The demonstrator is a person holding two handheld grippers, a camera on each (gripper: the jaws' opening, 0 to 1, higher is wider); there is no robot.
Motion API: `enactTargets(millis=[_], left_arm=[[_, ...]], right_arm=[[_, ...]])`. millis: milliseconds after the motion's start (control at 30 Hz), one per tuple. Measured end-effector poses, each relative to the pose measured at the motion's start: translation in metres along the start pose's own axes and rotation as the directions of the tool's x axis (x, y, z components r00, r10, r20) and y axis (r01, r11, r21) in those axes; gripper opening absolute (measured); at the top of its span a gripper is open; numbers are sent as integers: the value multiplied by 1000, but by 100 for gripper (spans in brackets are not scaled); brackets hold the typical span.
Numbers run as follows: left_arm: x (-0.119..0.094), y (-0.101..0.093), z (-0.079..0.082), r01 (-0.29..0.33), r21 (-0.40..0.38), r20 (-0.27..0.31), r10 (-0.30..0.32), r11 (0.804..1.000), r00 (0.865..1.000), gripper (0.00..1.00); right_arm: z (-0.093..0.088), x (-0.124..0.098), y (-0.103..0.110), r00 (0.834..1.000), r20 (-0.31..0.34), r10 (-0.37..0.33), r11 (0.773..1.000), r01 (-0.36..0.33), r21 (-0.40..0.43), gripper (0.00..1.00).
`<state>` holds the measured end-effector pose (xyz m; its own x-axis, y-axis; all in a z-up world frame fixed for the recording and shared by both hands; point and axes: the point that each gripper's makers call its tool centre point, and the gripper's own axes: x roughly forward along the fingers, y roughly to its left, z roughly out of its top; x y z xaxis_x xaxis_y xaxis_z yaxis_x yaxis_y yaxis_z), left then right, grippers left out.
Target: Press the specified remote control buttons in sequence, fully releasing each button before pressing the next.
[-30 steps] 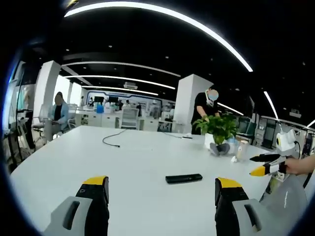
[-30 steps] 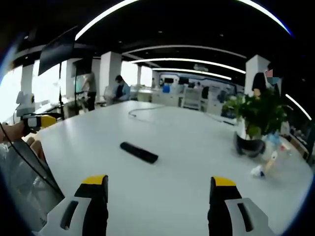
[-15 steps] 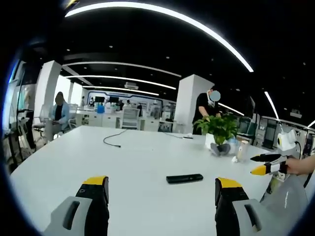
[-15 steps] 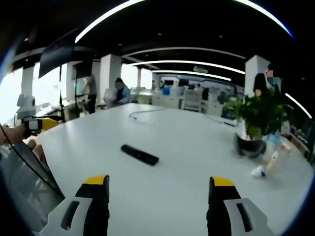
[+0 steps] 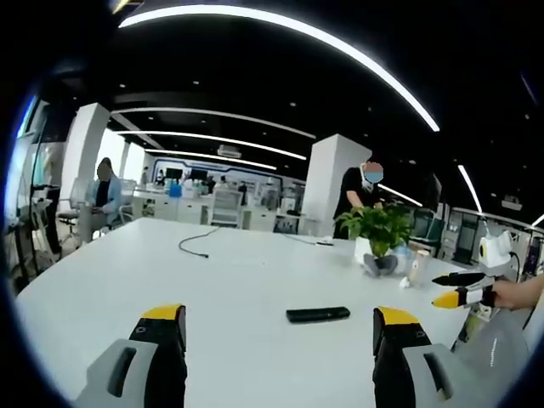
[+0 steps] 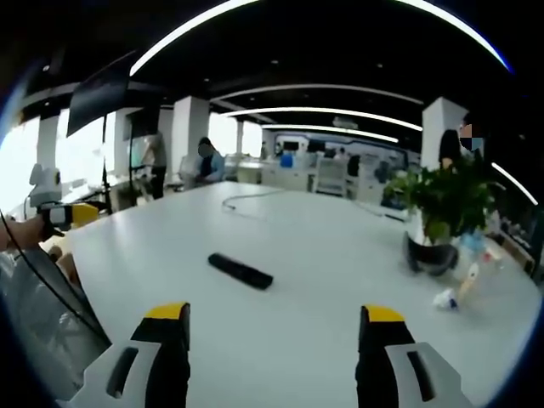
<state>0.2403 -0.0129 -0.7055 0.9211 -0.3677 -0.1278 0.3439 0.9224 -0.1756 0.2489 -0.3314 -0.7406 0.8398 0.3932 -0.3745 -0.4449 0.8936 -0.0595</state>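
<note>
Looks like nothing's pressed yet imo. Remote (image 5: 318,314) lies flat mid table (image 5: 212,280), well apart from both claws. Left claw (image 5: 280,340) and right claw (image 6: 274,338) both jaws apart, holding nothing. All presses left.

- White table (image 5: 238,280) spreads across the lower half of both views.
- Potted plant (image 6: 442,212) stands at the right of the right gripper view, on the table.
- A dark cable (image 5: 197,242) lies at centre left of the left gripper view.
- A seated person (image 5: 104,191) is at far left.
- A standing person (image 5: 361,191) is behind the plant.
</note>
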Motion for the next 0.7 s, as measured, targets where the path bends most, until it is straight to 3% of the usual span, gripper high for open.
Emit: enactTargets(millis=[267, 367, 600, 700], left_arm=[[1, 0, -6, 0, -10, -38, 0, 1000, 999, 93], [2, -1, -9, 1, -5, -54, -2, 1000, 999, 92], [4, -4, -20, 14, 23, -121, -11, 1000, 993, 90], [5, -7, -30, 32, 51, -179, -23, 998, 984, 89]], right_arm=[[0, 1, 0, 1000, 2, 7, 1000, -7, 11, 79], [1, -1, -1, 1000, 0, -1, 1000, 1, -2, 71], [4, -1, 0, 1000, 8, 6, 1000, -6, 8, 72], [4, -1, -1, 1000, 12, 6, 1000, -7, 18, 71]])
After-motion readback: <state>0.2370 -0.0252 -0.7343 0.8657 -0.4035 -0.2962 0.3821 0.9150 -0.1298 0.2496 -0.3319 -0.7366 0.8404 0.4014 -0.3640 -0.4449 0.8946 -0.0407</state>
